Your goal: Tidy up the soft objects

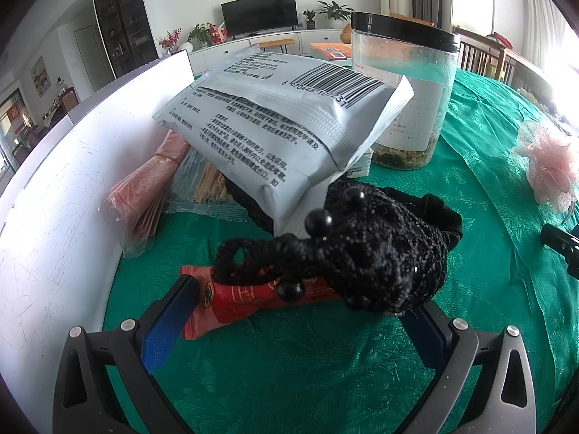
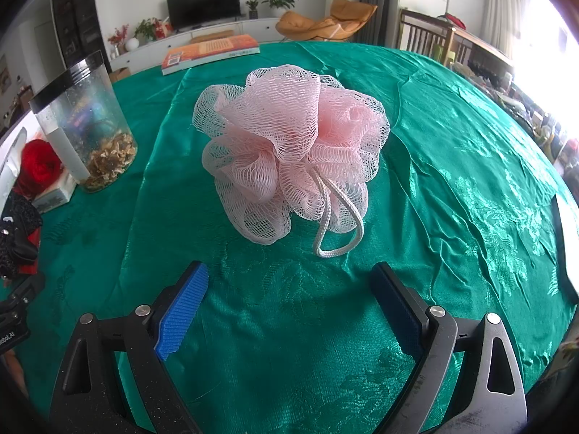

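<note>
The right gripper (image 2: pixel 289 296) hovers over the green tablecloth (image 2: pixel 452 181) with its blue-padded jaws spread wide and nothing between them. Just ahead of it a pink mesh bath pouf (image 2: pixel 289 148) sits on the cloth, its white cord loop (image 2: pixel 338 228) trailing toward the gripper. At the left stands a clear jar (image 2: pixel 85 123) with a black lid and dried bits at the bottom. An orange book (image 2: pixel 210 52) lies at the table's far edge.

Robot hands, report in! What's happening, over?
Left gripper open around black beaded pouch. Right gripper open, short of pink bath pouf. Nothing between, over.
</note>
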